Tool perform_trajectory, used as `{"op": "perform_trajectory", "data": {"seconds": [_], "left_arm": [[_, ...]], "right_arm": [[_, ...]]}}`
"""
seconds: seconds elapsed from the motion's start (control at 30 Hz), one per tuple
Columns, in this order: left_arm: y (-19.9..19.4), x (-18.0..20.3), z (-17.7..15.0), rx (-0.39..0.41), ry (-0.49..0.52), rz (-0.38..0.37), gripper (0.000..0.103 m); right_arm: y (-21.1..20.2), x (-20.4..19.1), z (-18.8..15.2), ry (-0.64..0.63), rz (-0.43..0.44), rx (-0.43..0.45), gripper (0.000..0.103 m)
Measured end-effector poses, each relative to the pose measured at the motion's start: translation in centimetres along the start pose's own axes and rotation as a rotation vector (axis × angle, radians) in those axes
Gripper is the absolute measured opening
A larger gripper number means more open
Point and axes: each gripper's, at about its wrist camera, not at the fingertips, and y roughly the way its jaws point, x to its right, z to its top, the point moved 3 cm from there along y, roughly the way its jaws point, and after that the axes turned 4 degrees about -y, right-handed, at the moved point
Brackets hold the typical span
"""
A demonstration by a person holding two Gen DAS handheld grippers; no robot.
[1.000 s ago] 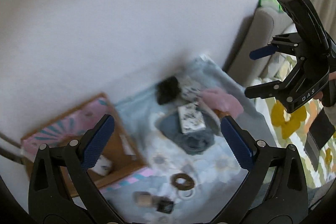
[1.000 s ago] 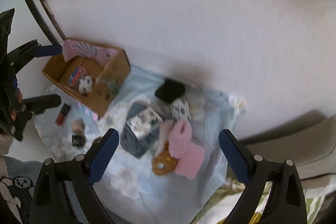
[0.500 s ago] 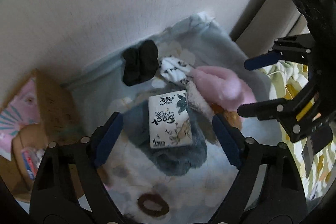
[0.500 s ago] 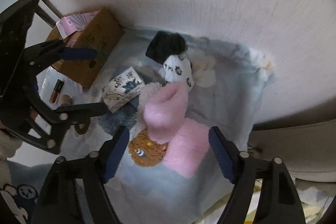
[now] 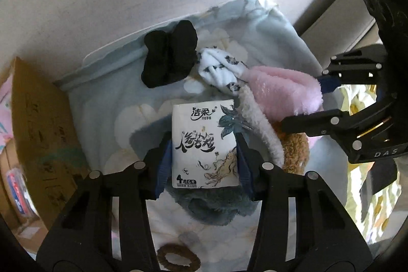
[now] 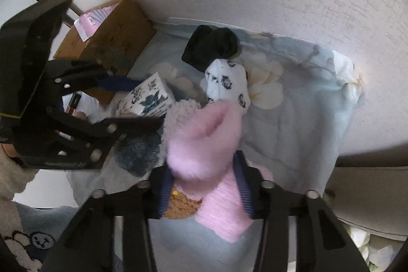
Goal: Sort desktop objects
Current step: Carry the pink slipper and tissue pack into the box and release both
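Closing on the tissue pack [image 5: 204,144], whose long axis is lined up between its fingers, the left tool [image 5: 202,159] is nearest, while the right tool [image 6: 204,185] is closing around the pink sock [image 6: 204,144].

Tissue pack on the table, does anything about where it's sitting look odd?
Yes. The tissue pack lies atop a fluffy grey-blue sock amid the sock pile, not on the cloth. The left gripper is closing on it.

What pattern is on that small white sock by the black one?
The white sock has dark flower-like prints; the right wrist view shows it best.
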Motion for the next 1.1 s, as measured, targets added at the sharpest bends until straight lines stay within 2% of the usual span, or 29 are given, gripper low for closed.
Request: {"op": "perform_trajectory", "data": {"seconds": [0.2, 0.63, 0.8, 0.93, 1.1], "left_arm": [[-0.9, -0.1, 0.1, -0.001, -0.012, -0.008, 0.043], [-6.7, 0.7, 0.8, 0.047, 0.013, 0.011, 0.043], [-9.2, 0.7, 0.7, 0.064, 0.045, -0.008, 0.043], [-11.2, 0.5, 0.8, 0.08, 0.093, 0.025, 0.043], [-14.0, -0.5, 1.1, 0.118, 0.127, 0.033, 0.043]], "right_arm": [[-0.3, 0.1, -0.4, 0.024, -0.012, 0.01, 0.029], [-4.8, -0.3, 0.2, 0.0, -0.049, 0.028, 0.029], [-6.5, -1.7, 0.9, -0.033, -0.077, 0.031, 0.029], [-8.0, -3.3, 1.9, -0.032, -0.121, 0.067, 0.029], [-10.0, -5.6, 3.4, -0.038, -0.132, 0.1, 0.029]]}}
